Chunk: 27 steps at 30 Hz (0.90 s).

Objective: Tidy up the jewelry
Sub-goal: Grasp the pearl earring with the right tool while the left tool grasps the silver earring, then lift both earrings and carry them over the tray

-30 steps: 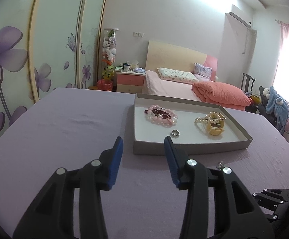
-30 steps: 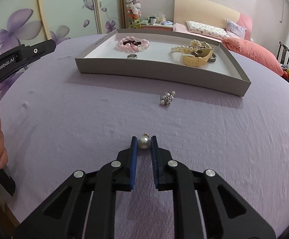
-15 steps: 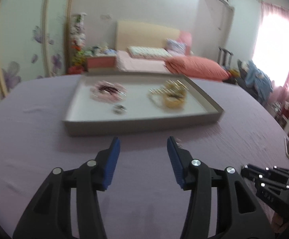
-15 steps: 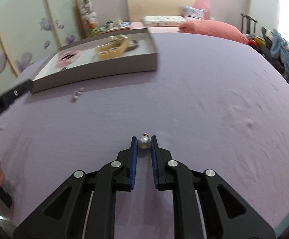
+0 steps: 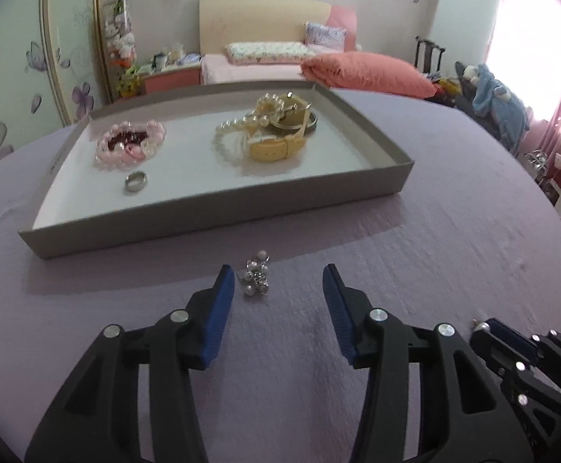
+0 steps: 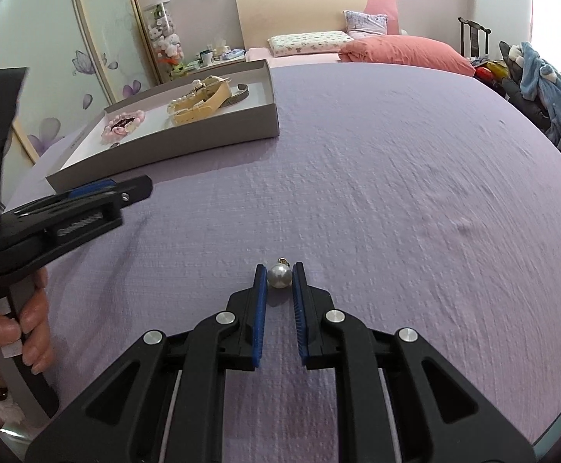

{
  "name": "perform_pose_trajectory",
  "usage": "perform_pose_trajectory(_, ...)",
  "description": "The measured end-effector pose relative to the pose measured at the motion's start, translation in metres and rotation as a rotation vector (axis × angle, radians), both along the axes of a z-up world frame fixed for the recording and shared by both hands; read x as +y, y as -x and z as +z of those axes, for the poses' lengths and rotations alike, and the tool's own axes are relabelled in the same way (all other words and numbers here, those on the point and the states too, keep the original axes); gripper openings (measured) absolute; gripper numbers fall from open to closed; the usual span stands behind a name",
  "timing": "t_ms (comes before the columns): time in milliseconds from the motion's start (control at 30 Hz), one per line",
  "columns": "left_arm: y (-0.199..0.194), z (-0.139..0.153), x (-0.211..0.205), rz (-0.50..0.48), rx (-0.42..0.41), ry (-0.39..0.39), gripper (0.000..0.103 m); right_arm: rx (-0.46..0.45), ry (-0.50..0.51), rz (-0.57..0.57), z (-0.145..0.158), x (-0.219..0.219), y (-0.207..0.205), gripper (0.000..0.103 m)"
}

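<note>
Cluster: I see the small silver-and-pearl earring cluster (image 5: 256, 277) on the lilac-clothed table (image 5: 415, 254), just before the shallow grey cardboard tray (image 5: 218, 212).
Left claw (image 5: 278, 283): spread, nearer; cluster beside its left finger.
Right claw (image 6: 279, 276): pinching a round white pearl pendant (image 6: 279, 275).

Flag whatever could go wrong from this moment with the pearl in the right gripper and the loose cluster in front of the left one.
1. The right gripper pinches a round pearl earring only at its fingertips; it may slip out and roll across the purple cloth.
2. The open left gripper sits off-centre: the beaded cluster lies beside its left finger, so closing could nudge it away.
3. The grey tray has a raised wall that a low carry might clip.
</note>
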State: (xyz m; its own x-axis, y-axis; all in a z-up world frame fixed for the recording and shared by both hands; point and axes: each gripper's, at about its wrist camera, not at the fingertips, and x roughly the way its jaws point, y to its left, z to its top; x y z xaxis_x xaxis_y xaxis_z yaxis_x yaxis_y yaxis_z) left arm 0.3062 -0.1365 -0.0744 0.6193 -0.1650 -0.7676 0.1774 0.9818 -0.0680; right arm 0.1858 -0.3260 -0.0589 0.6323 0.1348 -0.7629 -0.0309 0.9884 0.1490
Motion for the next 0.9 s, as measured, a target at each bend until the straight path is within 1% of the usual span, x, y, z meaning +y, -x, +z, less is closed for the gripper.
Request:
perform_pose_trajectory(33,-0.001,-0.001,0.003,0.009,0.014,0.004,0.042,0.0,0.0,0.0,0.0,0.0,0.0,0.014)
perform_pose_trajectory(100,-0.004,0.0,0.005,0.025,0.015,0.005,0.035,0.0,0.001,0.0,0.0,0.0,0.0,0.014)
perform_pose_trajectory(133,-0.006,-0.001,0.005,0.03,0.019,-0.001,0.034,0.0,0.001,0.0,0.0,0.0,0.0,0.014)
perform_pose_trajectory(167,-0.007,-0.001,0.006,0.035,0.018,-0.005,0.028,0.0,0.001,0.0,0.0,0.0,-0.001,0.014)
perform_pose_trajectory(200,-0.007,-0.002,0.006,0.04,0.018,-0.009,0.017,0.0,0.001,0.0,0.0,0.0,0.0,0.014)
perform_pose_trajectory(233,-0.008,-0.002,0.008,0.047,0.019,-0.014,0.013,0.0,0.001,-0.002,0.0,0.0,0.0,0.014)
perform_pose_trajectory(367,-0.01,-0.001,0.015,0.036,0.019,0.013,0.012,0.001,0.006,-0.006,0.0,0.0,-0.002,0.014)
perform_pose_trajectory(467,-0.007,0.001,0.026,0.052,0.016,0.034,0.011,0.003,0.006,-0.006,0.0,0.001,-0.002,0.014)
perform_pose_trajectory(500,-0.005,0.002,0.031,0.054,0.008,0.04,0.006,0.003,0.007,-0.006,0.0,0.001,-0.002,0.014)
perform_pose_trajectory(633,0.002,0.012,0.051,0.078,-0.02,0.041,0.006,0.002,0.013,-0.002,0.0,0.003,-0.002,0.014)
perform_pose_trajectory(733,0.009,0.016,0.065,0.096,-0.052,0.023,0.006,0.0,0.02,0.0,-0.001,0.005,-0.002,0.014)
perform_pose_trajectory(800,0.013,0.018,0.072,0.097,-0.058,0.038,0.006,0.001,0.02,0.0,-0.001,0.006,-0.002,0.014)
perform_pose_trajectory(900,0.019,0.024,0.086,0.088,-0.074,0.089,0.006,0.001,0.022,0.001,-0.001,0.008,-0.002,0.014)
